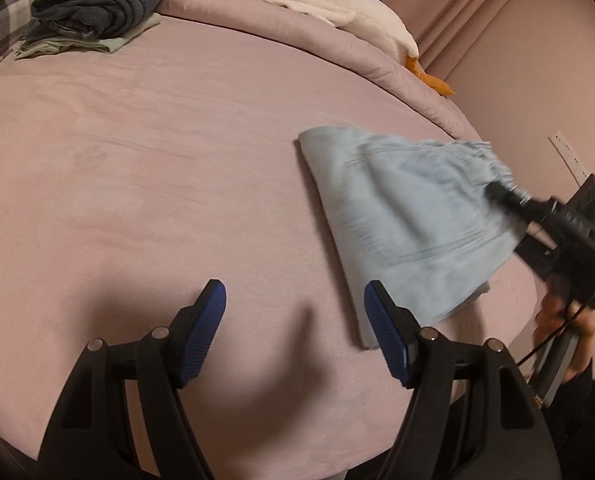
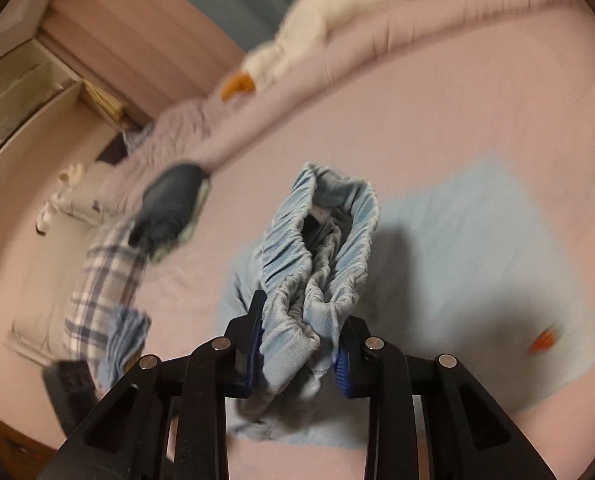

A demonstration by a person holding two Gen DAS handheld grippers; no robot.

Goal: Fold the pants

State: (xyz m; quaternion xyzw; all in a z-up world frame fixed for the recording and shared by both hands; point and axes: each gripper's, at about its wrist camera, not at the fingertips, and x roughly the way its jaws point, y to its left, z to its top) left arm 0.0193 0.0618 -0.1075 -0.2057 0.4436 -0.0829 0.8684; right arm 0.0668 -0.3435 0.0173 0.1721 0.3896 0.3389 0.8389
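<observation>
Light blue pants (image 1: 401, 216) lie partly folded on the pink bed (image 1: 177, 160), right of centre in the left wrist view. My left gripper (image 1: 295, 320) is open and empty, low over the sheet beside the pants' near corner. My right gripper (image 2: 299, 344) is shut on the gathered elastic waistband (image 2: 321, 248) and holds it lifted above the rest of the pants (image 2: 469, 224). In the left wrist view the right gripper (image 1: 497, 194) grips the waistband near the bed's right edge.
A stack of folded dark and pale green clothes (image 1: 97, 8) sits at the far left of the bed. A white plush goose (image 1: 337, 4) lies on the rolled duvet along the far edge. A plaid pillow (image 2: 105, 276) lies nearby. A wall (image 1: 517, 80) is to the right.
</observation>
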